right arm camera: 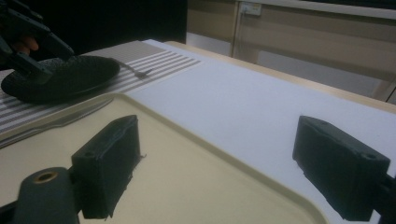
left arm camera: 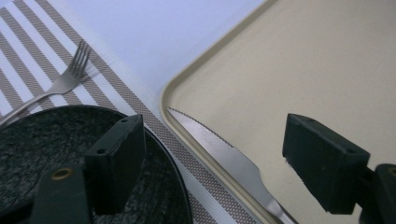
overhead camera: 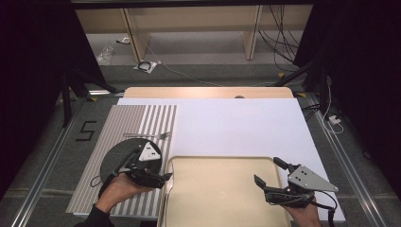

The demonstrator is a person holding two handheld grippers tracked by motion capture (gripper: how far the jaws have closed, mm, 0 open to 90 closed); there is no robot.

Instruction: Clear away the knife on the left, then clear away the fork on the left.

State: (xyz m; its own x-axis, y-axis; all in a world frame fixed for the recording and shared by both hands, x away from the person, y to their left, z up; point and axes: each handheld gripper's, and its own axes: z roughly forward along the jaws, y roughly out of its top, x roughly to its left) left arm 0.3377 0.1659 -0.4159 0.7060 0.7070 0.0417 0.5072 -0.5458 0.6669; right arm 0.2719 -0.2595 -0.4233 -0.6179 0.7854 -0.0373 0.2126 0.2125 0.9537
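Two grippers worked low over the table in the high view: the left gripper [overhead camera: 166, 178] at the tray's [overhead camera: 222, 161] left rim, the right gripper [overhead camera: 267, 172] spread and idle. In the left gripper view, the knife [left arm camera: 224, 154] lay released on that rim between parted jaws. The right gripper view showed its jaws apart over the tray. Next, probably the fork [left arm camera: 60, 84], needing a reach across the plate [left arm camera: 37, 144].
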